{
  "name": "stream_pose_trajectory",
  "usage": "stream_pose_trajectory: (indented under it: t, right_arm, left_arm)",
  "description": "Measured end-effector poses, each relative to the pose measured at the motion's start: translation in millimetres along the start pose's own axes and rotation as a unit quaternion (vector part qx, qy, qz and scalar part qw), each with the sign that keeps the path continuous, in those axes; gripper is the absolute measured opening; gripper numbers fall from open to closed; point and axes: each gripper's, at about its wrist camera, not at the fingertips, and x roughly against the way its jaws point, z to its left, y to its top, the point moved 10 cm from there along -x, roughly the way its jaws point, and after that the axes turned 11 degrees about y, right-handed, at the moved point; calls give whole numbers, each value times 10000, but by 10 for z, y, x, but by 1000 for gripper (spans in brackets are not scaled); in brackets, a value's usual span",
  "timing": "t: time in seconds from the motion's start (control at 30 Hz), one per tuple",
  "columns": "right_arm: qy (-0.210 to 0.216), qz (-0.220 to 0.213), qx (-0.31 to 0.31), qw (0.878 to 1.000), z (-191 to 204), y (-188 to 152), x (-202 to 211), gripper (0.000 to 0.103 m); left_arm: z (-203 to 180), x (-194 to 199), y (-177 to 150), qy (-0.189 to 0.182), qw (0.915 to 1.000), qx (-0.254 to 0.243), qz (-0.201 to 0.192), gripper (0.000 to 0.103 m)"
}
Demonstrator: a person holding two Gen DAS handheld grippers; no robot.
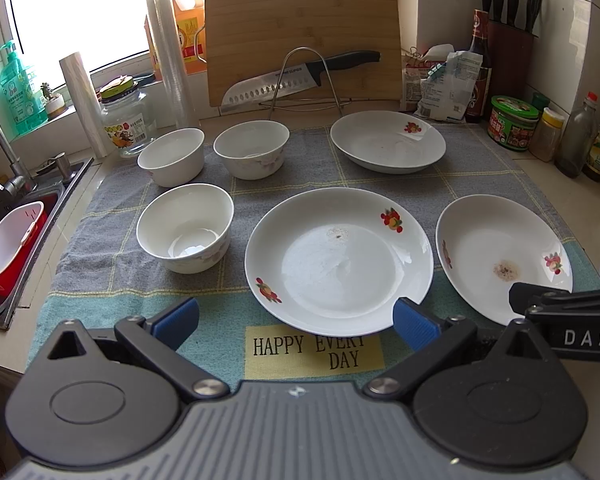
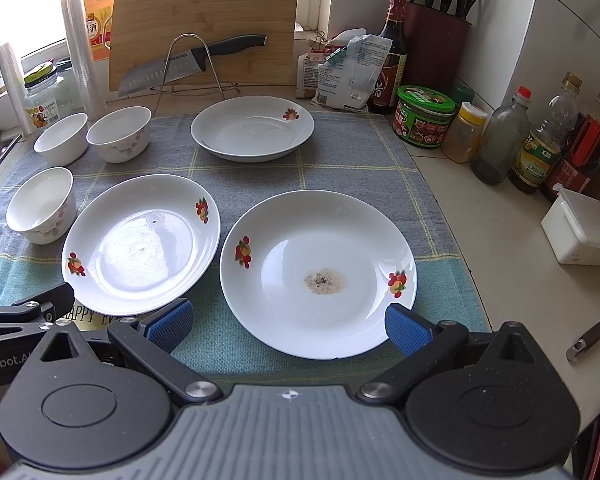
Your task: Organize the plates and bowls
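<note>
Left hand-held gripper (image 1: 296, 318): jaws spread wide, blue pads clear of contact, nothing held, level and pointing forward. Right hand-held gripper (image 2: 288, 320): jaws likewise spread wide, nothing between the pads, same forward attitude. The two units sit side by side, close together, each visible at the edge of the other's view.

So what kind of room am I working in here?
Most likely a home kitchen counter. A sink sits at the left edge, a cutting board with a knife leans by the window, and a knife block and sauce bottles line the tiled wall.
</note>
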Motion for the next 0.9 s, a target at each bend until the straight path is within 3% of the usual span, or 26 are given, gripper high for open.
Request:
stream_pose_trajectory:
  t: [0.9]
  right_arm:
    - [-89, -61, -4, 9999, 24, 15, 47, 103]
  left_arm:
    - [26, 13, 42, -44, 10000, -23, -63, 102]
